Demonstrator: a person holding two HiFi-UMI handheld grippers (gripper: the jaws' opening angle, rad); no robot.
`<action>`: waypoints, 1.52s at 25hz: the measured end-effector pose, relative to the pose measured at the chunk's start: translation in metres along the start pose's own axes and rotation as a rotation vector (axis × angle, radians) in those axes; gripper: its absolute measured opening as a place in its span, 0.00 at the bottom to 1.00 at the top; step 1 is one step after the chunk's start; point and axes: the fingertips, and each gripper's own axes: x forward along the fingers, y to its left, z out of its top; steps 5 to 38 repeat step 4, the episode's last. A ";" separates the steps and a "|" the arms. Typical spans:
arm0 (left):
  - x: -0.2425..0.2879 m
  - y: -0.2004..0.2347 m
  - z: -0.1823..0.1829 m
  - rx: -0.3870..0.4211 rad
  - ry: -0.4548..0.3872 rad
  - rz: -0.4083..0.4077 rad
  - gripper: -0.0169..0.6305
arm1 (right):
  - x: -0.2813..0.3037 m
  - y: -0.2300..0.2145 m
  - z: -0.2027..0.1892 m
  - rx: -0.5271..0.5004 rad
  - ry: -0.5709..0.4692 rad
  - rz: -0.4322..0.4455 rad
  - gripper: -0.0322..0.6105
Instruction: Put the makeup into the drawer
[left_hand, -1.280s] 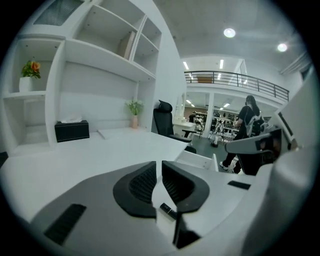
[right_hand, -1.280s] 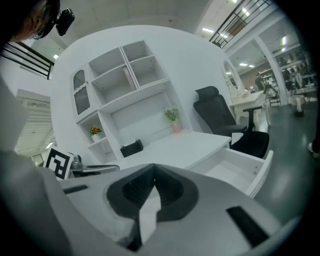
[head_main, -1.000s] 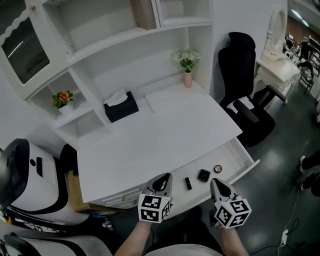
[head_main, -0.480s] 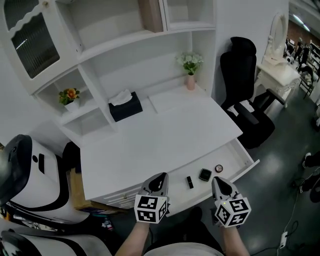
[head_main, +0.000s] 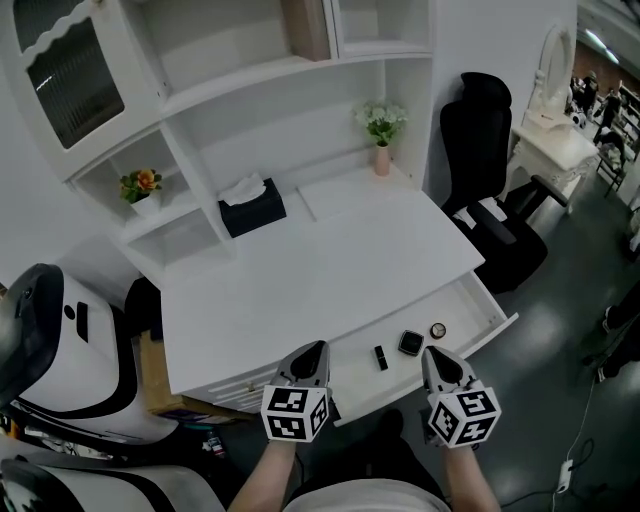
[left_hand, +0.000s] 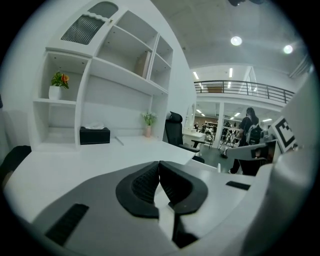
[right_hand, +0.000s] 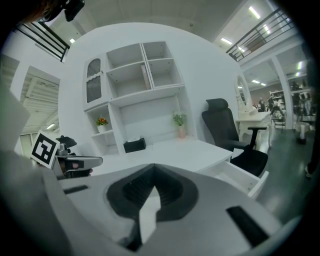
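The white drawer (head_main: 487, 318) stands pulled open under the desk's front edge. Inside it lie a black lipstick (head_main: 380, 357), a square black compact (head_main: 408, 344) and a small round compact (head_main: 438, 330). My left gripper (head_main: 311, 351) hovers at the drawer's left end, jaws shut with nothing between them (left_hand: 159, 165). My right gripper (head_main: 433, 356) hangs just in front of the drawer, near the compacts, also shut and empty (right_hand: 152, 168). The open drawer (right_hand: 241, 175) shows at the right of the right gripper view.
On the white desk top (head_main: 320, 265) a black tissue box (head_main: 252, 206) and a vase of flowers (head_main: 382, 148) stand at the back. A small orange plant (head_main: 143, 187) sits on a shelf. A black office chair (head_main: 495, 205) is to the right, a white and black machine (head_main: 55, 350) to the left.
My left gripper has drifted a little to the left, away from the lipstick. The right gripper has stayed in place. The items in the drawer have not moved.
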 end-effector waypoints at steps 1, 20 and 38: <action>-0.001 0.001 0.000 0.001 0.000 0.002 0.03 | 0.000 0.001 0.000 0.000 0.001 -0.001 0.05; -0.003 0.005 0.000 0.004 0.001 0.006 0.03 | 0.000 0.005 -0.001 -0.003 0.002 -0.005 0.05; -0.003 0.005 0.000 0.004 0.001 0.006 0.03 | 0.000 0.005 -0.001 -0.003 0.002 -0.005 0.05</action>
